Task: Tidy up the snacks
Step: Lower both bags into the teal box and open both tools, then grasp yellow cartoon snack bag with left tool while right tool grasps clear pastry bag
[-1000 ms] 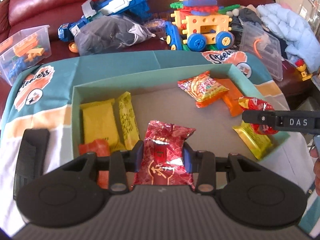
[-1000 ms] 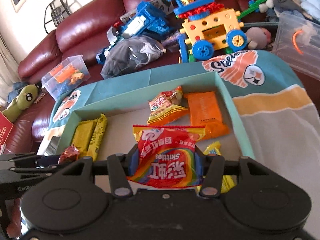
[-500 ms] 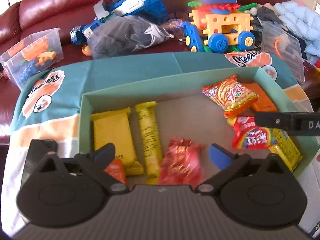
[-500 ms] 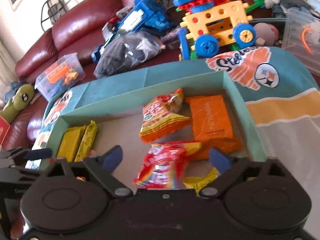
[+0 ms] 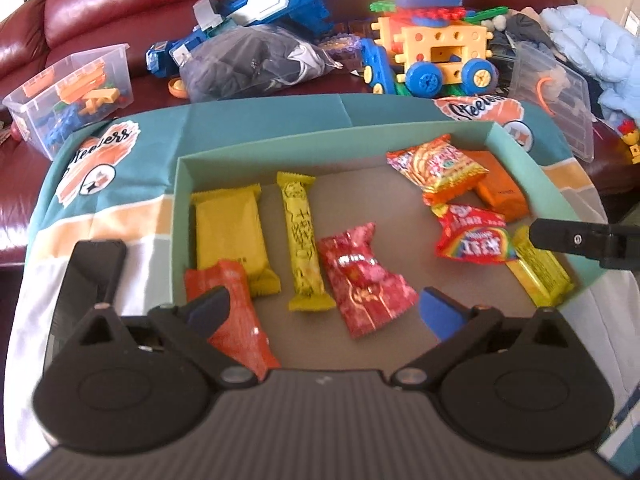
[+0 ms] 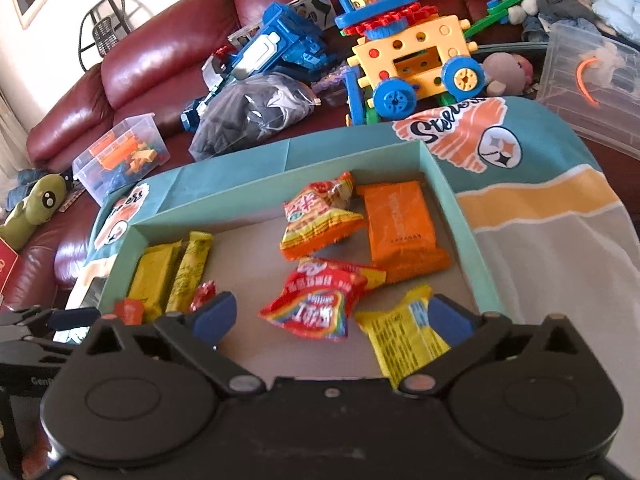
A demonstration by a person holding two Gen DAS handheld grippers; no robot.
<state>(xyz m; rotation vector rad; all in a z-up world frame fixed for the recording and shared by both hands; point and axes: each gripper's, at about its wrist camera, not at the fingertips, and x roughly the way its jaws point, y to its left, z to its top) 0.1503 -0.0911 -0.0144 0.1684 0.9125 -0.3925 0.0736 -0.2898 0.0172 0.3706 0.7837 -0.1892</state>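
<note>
**Both tools spread wide, snacks lying loose in the teal box**

Left tool [image 5: 324, 308] hovering with blue-padded fingers spread apart, gripping nothing, just above the near end of the shallow teal cardboard box [image 5: 332, 136]. Lying directly ahead of it: crinkled red foil snack packet [image 5: 362, 280], flat on the grey box floor, angled slightly. Sitting beside that packet to the left: long narrow yellow wrapped bar [image 5: 302, 240], then wide flat yellow wrapped bar [image 5: 230, 236] against the left wall. Overlapping the wide bar's near corner and passing under the left finger: orange-red foil packet [image 5: 236, 320].

Right tool [image 6: 332, 318] likewise standing open, fingers well apart, pinching nothing, hanging over the near right part of the same box [image 6: 448, 196]. Resting between its fingers on the box floor: red rainbow-printed Skittles bag [image 6: 316, 300]. Lying just right of the bag, partly under the right finger: yellow printed snack packet [image 6: 400, 340]. Sitting farther back: orange-and-red puffed crisp bag [image 6: 320, 216], leaning partly onto flat orange wrapped packet [image 6: 400, 228] near the right wall.

Covering the counter beneath the box: teal, orange and white printed cloth [image 6: 540, 208]. Lying on the cloth left of the box: black rectangular phone-like slab [image 5: 94, 268]. Crowding the dark red leather sofa [image 6: 160, 60] behind: blue and yellow plastic construction toys [image 6: 416, 60] and clear plastic tub of orange and blue pieces [image 5: 72, 92].
</note>
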